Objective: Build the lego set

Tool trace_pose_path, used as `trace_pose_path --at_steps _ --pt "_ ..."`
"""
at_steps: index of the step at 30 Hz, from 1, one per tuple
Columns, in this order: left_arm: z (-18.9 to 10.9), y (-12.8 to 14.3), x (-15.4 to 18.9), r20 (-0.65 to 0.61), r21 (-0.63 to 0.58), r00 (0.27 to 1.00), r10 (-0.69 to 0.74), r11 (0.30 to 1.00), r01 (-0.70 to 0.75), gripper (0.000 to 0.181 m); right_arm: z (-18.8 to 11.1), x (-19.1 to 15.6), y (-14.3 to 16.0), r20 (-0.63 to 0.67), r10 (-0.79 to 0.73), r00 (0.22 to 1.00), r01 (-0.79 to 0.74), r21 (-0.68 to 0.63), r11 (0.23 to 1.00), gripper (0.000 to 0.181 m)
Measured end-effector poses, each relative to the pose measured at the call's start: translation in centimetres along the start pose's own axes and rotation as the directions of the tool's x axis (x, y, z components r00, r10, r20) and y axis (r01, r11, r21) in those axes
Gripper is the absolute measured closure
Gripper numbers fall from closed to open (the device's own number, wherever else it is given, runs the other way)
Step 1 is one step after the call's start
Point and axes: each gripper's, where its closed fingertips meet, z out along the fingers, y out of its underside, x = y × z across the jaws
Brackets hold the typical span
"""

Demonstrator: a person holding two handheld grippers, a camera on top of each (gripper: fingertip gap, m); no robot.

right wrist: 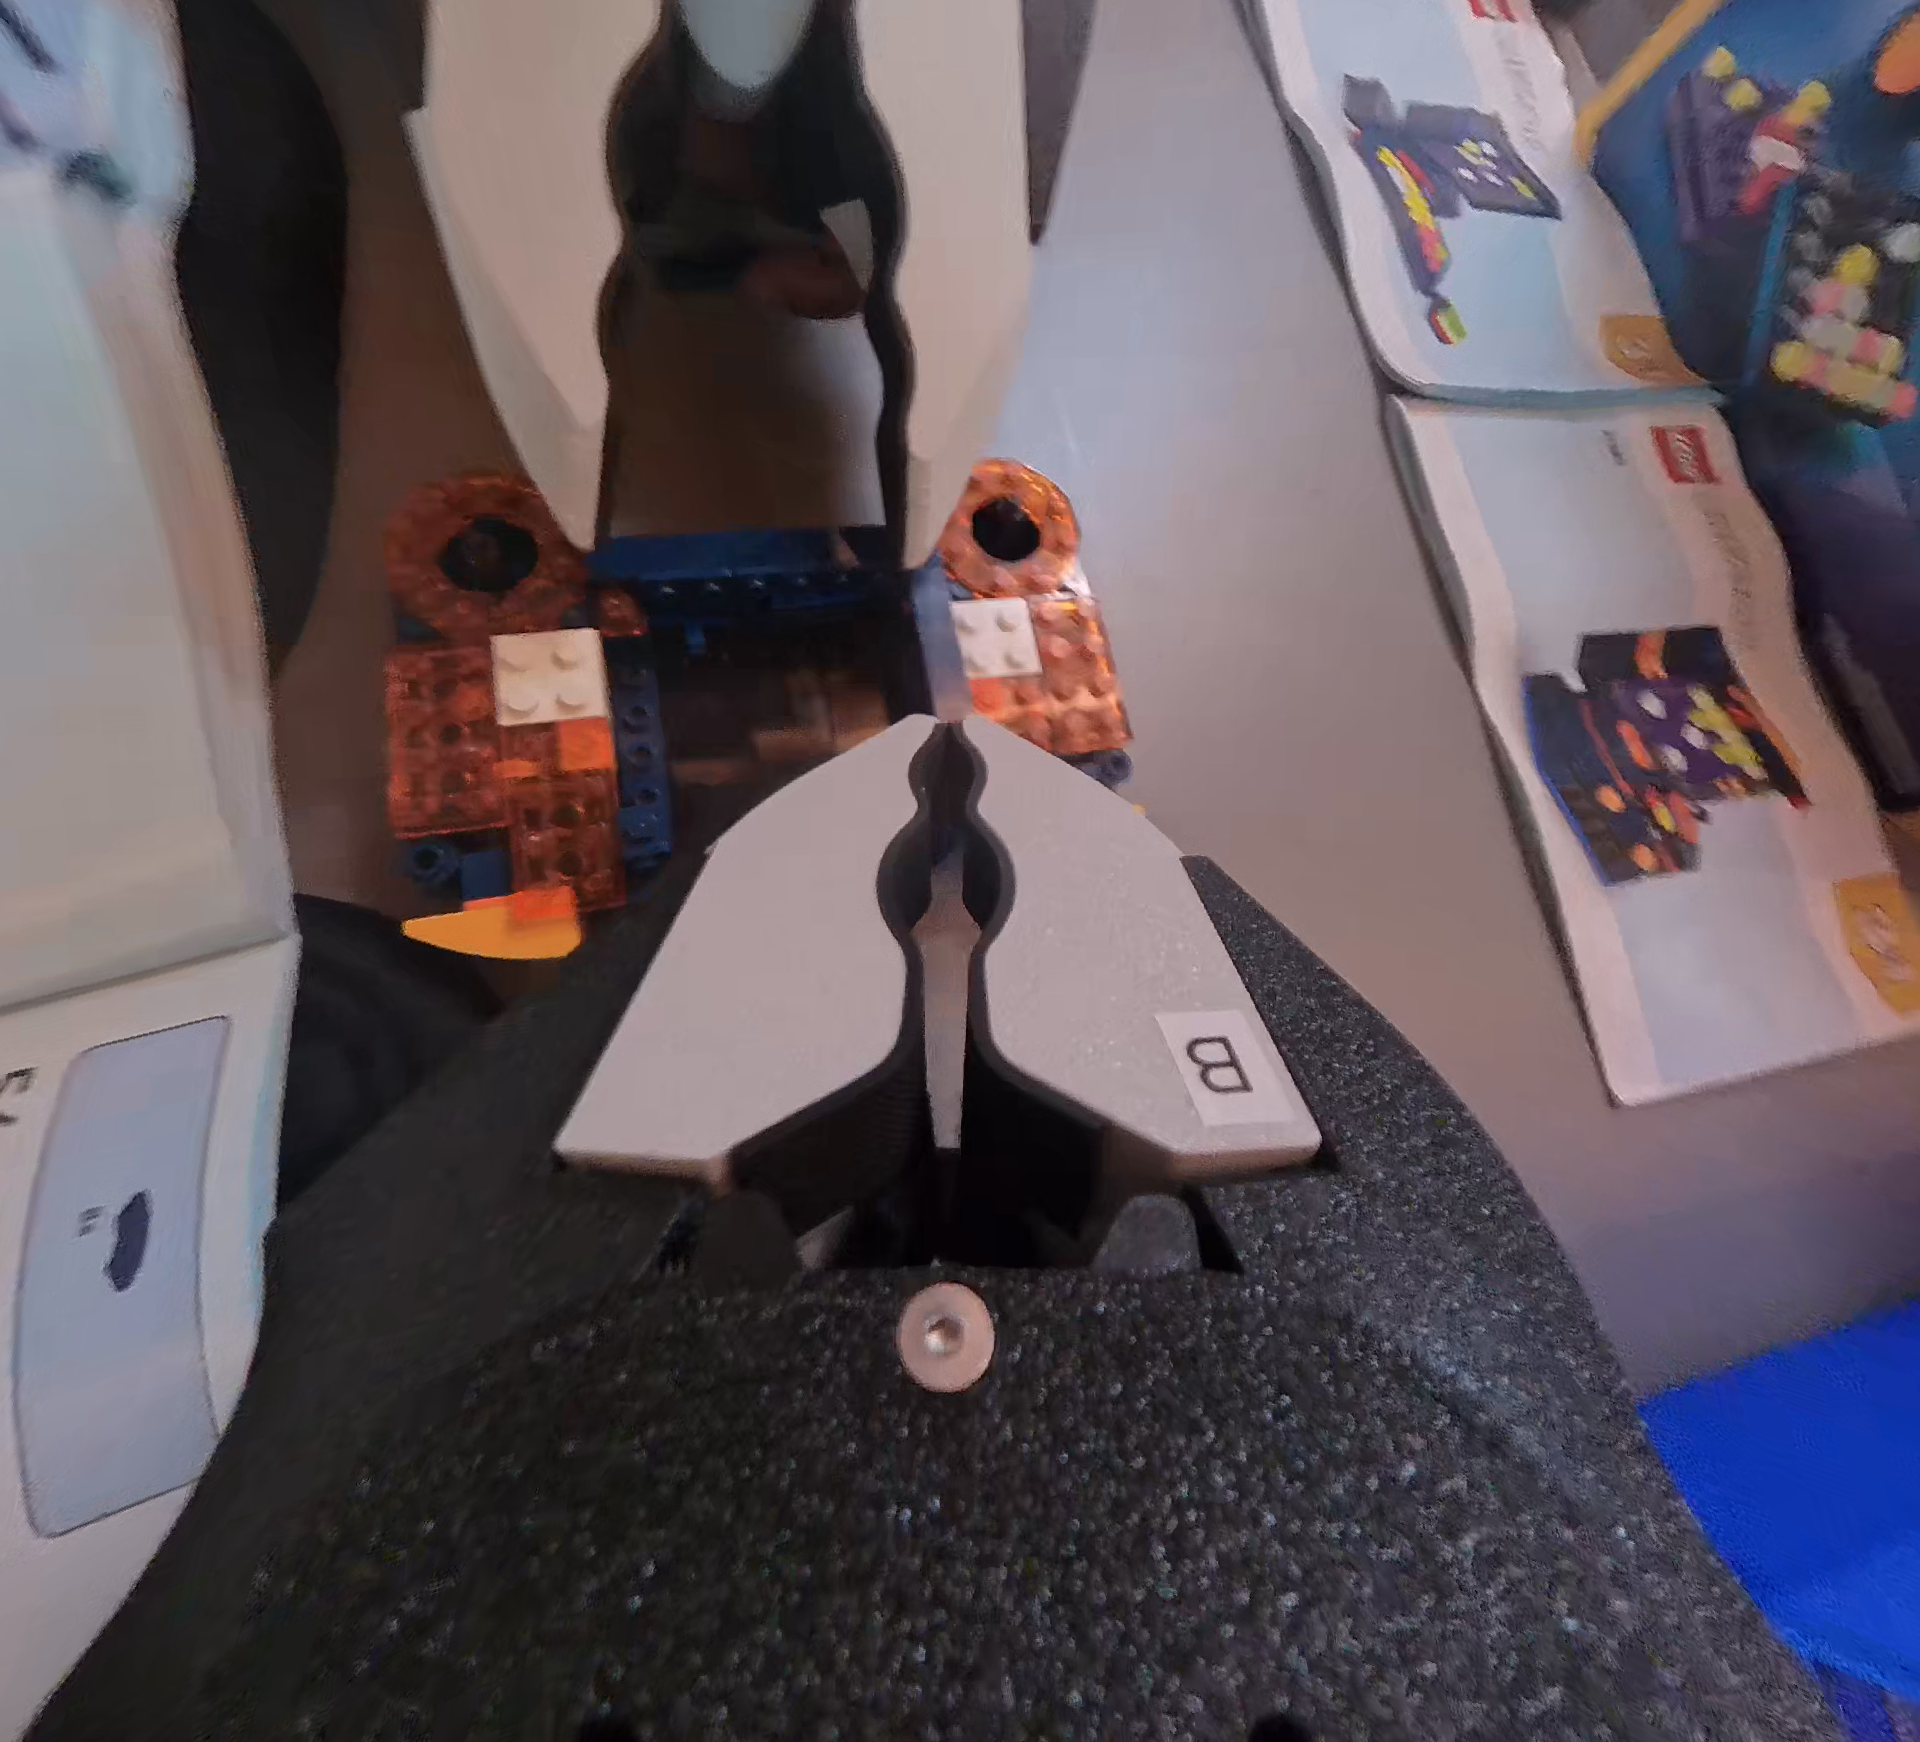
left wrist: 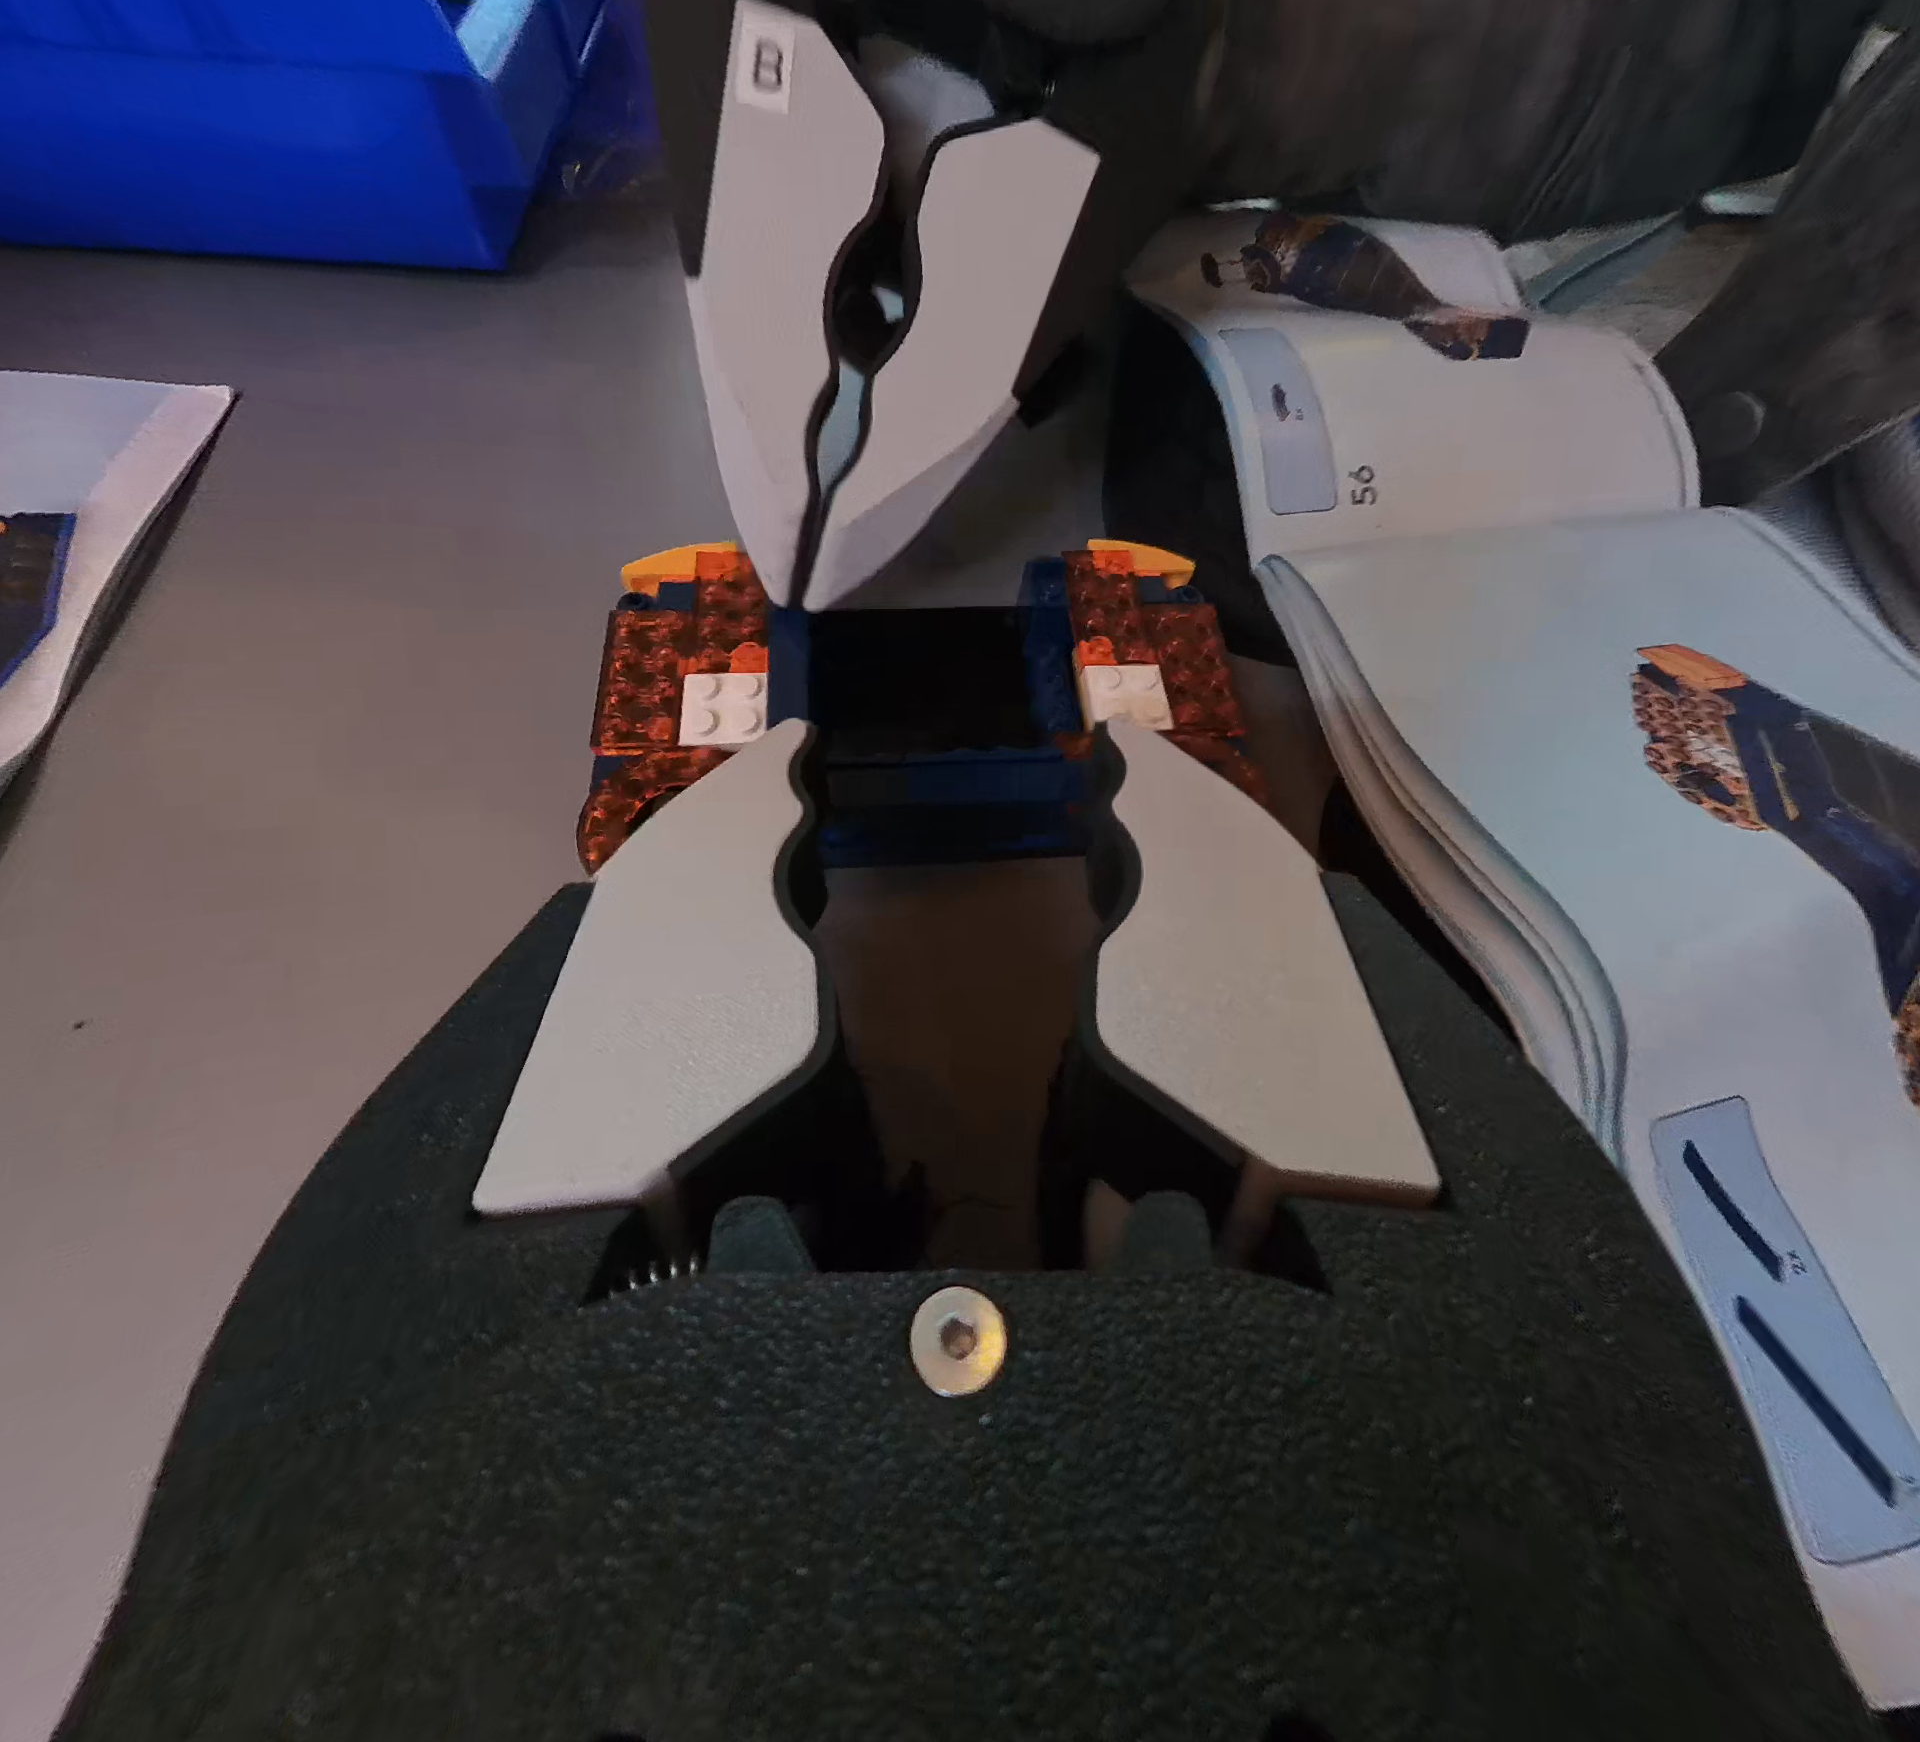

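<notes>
Your left gripper [left wrist: 951, 742] has its jaws spread wide, one grey finger on each side of the dark blue middle section of the half-built lego model of dark blue and translucent orange bricks [left wrist: 914, 695]. The fingertips sit against the inner edges of the two orange side blocks; whether they press on the blue section or only bracket it cannot be told.

Your right gripper [right wrist: 948, 728] faces the left one from the opposite side of the model. Its jaws are pressed nearly together, and a thin pale blue strip-shaped piece [right wrist: 940, 653] runs from between the tips up over the model beside the right-hand white square plate [right wrist: 994, 640]. In the left wrist view the same gripper's tips touch the model's far edge, next to the orange block.

The model lies flat on the grey table [left wrist: 343, 612]. Each orange side block carries a white four-stud plate and a yellow curved piece at one end, and a round orange ring at the other.

Beside the model an open instruction booklet with pale blue pages [left wrist: 1621, 757] lies curled. Two closed instruction booklets [right wrist: 1455, 165] lie further along the table, next to a blue-and-yellow printed box [right wrist: 1787, 165]. A blue plastic bin [left wrist: 260, 30] stands toward the table's far edge.
</notes>
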Motion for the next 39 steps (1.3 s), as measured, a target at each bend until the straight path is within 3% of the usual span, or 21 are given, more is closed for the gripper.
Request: trace_pose_path --at_steps 3,5,8,11,16,25,32,39 --pt "-1.5 -2.6 1.1 -0.044 0.188 0.999 -0.007 0.982 0.015 0.134 -0.2 0.6 -0.2 -0.053 -0.015 0.998 0.019 0.070 0.997 0.181" --pt "-2.9 -4.0 1.0 0.005 0.277 1.000 0.022 0.960 -0.022 0.138 -1.4 0.9 -1.6 -0.049 0.024 0.998 -0.015 0.184 0.983 0.175" --pt "-4.7 -5.2 -1.1 0.211 0.354 0.976 0.050 0.927 -0.123 0.153 -3.1 1.5 -3.4 0.006 0.133 0.991 -0.127 0.342 0.931 0.177" --pt "-6.1 -5.8 -3.2 0.407 0.415 0.913 0.025 0.886 -0.209 0.179 -3.4 1.8 -3.3 0.026 0.159 0.987 -0.156 0.403 0.902 0.181" --pt "-5.6 -4.4 -4.7 0.469 0.342 0.883 -0.006 0.923 -0.176 0.181 -2.8 2.8 -2.5 -0.038 0.170 0.985 -0.144 0.377 0.915 0.181" --pt "-3.9 -2.0 -4.6 0.350 0.228 0.928 -0.131 0.972 0.051 0.181 -2.2 2.5 -1.3 0.024 0.242 0.970 -0.238 0.303 0.923 0.181" --pt "-1.0 -1.3 -3.7 0.315 0.108 0.945 -0.084 0.993 0.052 0.181 -1.0 0.9 -0.8 0.005 0.127 0.992 -0.125 0.187 0.974 0.181" --pt "0.1 -0.1 -3.5 0.317 -0.005 0.948 -0.030 0.999 0.033 0.181 -0.1 0.5 -0.2 -0.012 0.082 0.997 -0.079 0.143 0.987 0.181"
